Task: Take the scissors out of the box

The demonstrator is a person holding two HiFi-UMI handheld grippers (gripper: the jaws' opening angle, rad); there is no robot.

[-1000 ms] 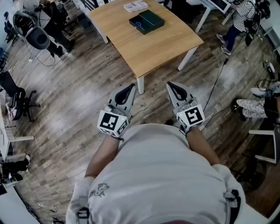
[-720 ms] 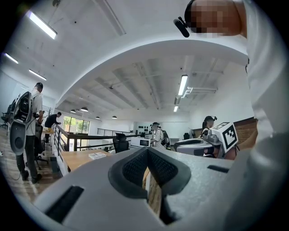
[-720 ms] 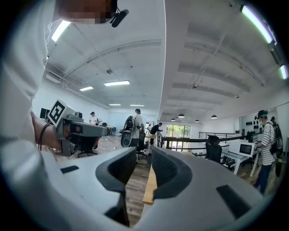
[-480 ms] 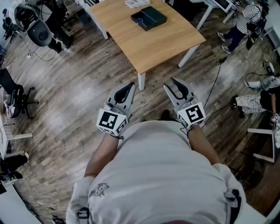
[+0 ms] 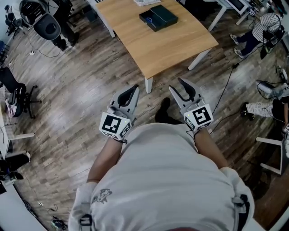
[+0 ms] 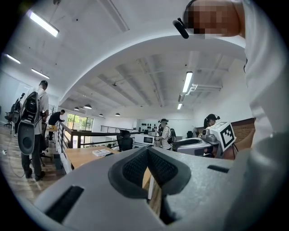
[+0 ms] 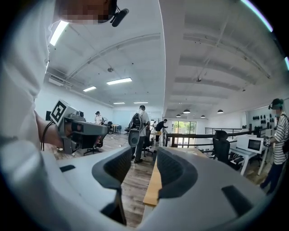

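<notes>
A dark flat box (image 5: pixel 158 17) lies on the far part of the wooden table (image 5: pixel 167 45); a small blue loop shows in its left half, too small to name. Both grippers hang level over the floor, well short of the table. My left gripper (image 5: pixel 134 89) has its pads meeting at the tip (image 6: pixel 148 151), with nothing held. My right gripper (image 5: pixel 177 85) is opening, and its pads (image 7: pixel 144 155) stand apart around empty air. Past the right jaws, the table's edge (image 7: pixel 156 180) shows.
White papers (image 5: pixel 145 2) lie behind the box. Office chairs (image 5: pixel 45 26) and another chair (image 5: pixel 16 97) stand at the left. A person (image 5: pixel 266 27) stands at the upper right. A cable (image 5: pixel 224 88) runs over the wooden floor. My shoe (image 5: pixel 162 110) shows between the grippers.
The right jaws have gone from shut to open. The table and box have shifted right and slightly up in the head view, and a shoe has come into view between the grippers.
</notes>
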